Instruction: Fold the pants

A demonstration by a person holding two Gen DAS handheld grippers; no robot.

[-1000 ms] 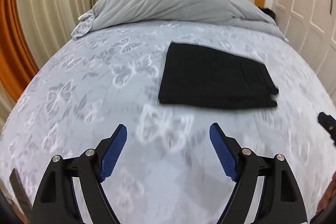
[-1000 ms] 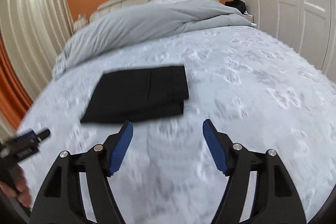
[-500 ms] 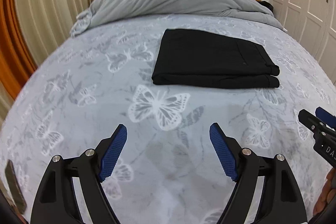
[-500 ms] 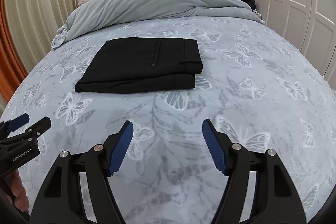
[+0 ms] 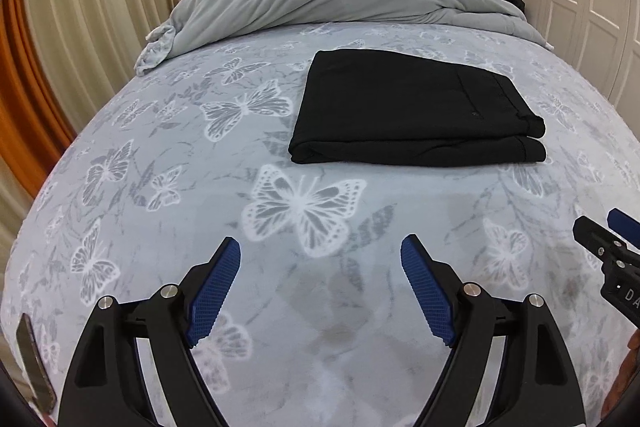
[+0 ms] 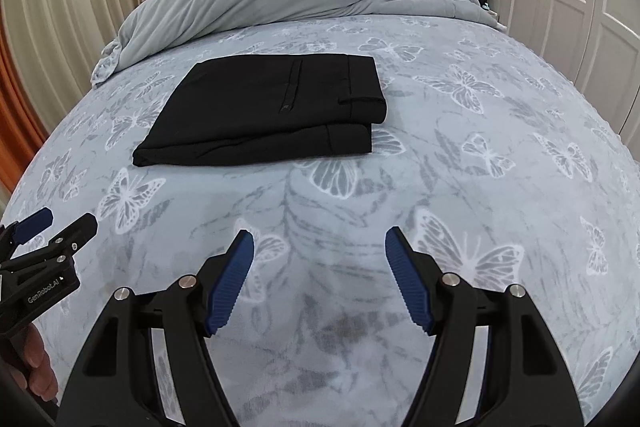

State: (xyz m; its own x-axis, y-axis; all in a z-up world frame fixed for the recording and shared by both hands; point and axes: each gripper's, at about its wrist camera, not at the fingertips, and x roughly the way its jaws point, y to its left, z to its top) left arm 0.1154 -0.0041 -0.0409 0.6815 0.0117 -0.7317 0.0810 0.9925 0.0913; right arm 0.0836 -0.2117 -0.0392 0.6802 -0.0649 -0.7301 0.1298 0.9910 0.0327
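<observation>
The folded black pants (image 5: 412, 107) are judged soft and light, best pinched at a layered edge, while the jaws of the left gripper (image 5: 320, 283) and the right gripper (image 6: 319, 277) are held apart, empty.

Left gripper (image 5: 321, 251) frame: I see black arms with triangular cut-outs.
Left pads (image 5: 214, 291): blue, ribbed.
Right gripper (image 6: 319, 243) pads (image 6: 408, 287): I note the same blue ribbing.
Screws (image 6: 187, 281): silver, round, two per arm.
Marking (image 6: 43, 293): white "GenRobot.AI" lettering on black.
</observation>
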